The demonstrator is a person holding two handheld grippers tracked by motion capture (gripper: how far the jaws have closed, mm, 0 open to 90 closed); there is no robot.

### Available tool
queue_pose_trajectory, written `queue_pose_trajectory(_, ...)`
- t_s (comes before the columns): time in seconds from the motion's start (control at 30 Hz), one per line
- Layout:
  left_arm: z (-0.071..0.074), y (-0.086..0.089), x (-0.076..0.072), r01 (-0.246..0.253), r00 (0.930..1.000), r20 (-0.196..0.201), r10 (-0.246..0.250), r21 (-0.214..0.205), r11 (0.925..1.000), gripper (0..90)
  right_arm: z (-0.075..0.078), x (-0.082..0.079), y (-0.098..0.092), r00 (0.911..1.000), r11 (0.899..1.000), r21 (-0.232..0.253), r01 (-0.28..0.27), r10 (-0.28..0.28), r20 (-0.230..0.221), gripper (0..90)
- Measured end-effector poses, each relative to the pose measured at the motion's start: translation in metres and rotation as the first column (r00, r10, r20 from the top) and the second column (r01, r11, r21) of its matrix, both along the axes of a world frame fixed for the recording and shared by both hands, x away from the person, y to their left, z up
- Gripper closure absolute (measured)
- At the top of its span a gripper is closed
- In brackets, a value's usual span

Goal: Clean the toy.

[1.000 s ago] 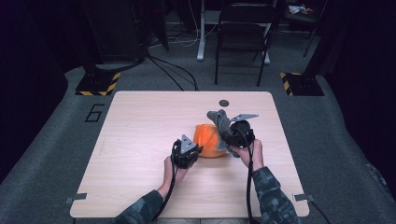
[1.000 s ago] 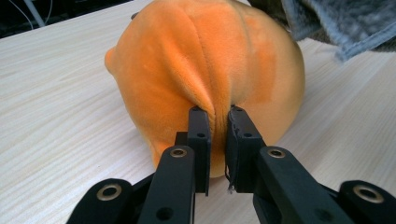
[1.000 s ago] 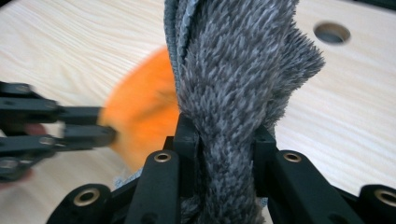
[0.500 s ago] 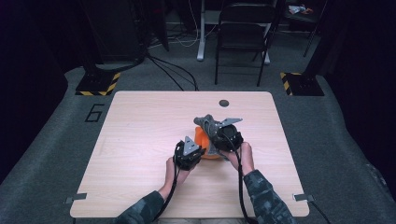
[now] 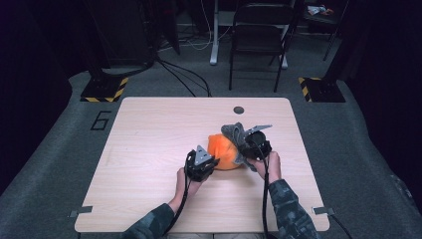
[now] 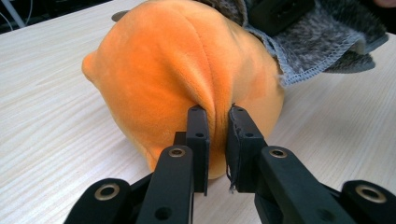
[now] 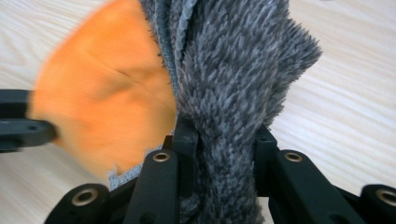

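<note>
A: Start with the high view. What do you count?

B: One wooden table (image 5: pixel 149 149), two grippers, one orange plush (image 5: pixel 223 151) and one grey fuzzy cloth (image 5: pixel 235 133). The plush lies a little right of the table's middle. The left gripper (image 5: pixel 208 163) meets it at its seven o'clock side; the right gripper (image 5: pixel 247 146) sits at its three o'clock side, with the cloth bunched over it toward one o'clock. One dark round disc (image 5: pixel 239 109) lies near the far edge, at twelve o'clock from the plush.

A: And the left gripper view?

B: One left gripper (image 6: pixel 216 119), its two black jaws pinching a fold of the orange plush (image 6: pixel 173 65). The grey cloth (image 6: pixel 317 42) drapes at two o'clock.

A: The right gripper view?

B: One right gripper (image 7: pixel 223 133), clamped on a thick bunch of grey cloth (image 7: pixel 233 70). The plush (image 7: pixel 102 102), blurred, lies at nine o'clock, touching the cloth.
</note>
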State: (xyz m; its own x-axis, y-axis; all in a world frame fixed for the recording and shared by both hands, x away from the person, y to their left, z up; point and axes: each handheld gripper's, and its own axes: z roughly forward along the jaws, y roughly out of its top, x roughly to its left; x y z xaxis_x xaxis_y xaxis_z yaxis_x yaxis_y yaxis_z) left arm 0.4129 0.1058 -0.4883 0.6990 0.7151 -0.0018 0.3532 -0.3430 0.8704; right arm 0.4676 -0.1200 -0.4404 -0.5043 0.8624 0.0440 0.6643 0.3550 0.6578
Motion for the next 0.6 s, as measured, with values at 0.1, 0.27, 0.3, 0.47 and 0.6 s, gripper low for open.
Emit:
queue_pose_trajectory(0.1, 0.000, 0.001, 0.001, 0.002, 1.0000, 0.000, -0.002, 0.000, 1.0000, 80.0, -0.007, 0.004, -0.008, 0.9993, 0.999, -0.008, 0.031, -0.031, -0.021, 70.8)
queue_pose_trajectory(0.27, -0.001, 0.003, 0.002, -0.002, 1.0000, 0.000, 0.002, -0.003, 1.0000, 79.6, -0.023, 0.010, -0.019, 0.9947, 0.997, -0.035, 0.076, -0.078, -0.067, 70.8)
queue_pose_trajectory(0.3, -0.001, 0.003, 0.002, -0.002, 1.0000, 0.000, 0.002, -0.003, 1.0000, 79.5, -0.026, 0.011, -0.021, 0.9937, 0.996, -0.043, 0.074, -0.078, -0.081, 70.9)
queue_pose_trajectory(0.47, -0.002, 0.006, 0.005, -0.010, 0.9999, -0.006, 0.010, -0.017, 0.9998, 79.3, -0.018, 0.011, -0.028, 0.9950, 0.995, -0.024, 0.097, -0.097, -0.022, 71.8)
queue_pose_trajectory(0.6, -0.002, 0.007, 0.005, -0.016, 0.9998, -0.010, 0.016, -0.017, 0.9997, 78.8, 0.011, 0.002, -0.023, 0.9972, 0.997, 0.056, 0.061, -0.063, 0.039, 71.9)
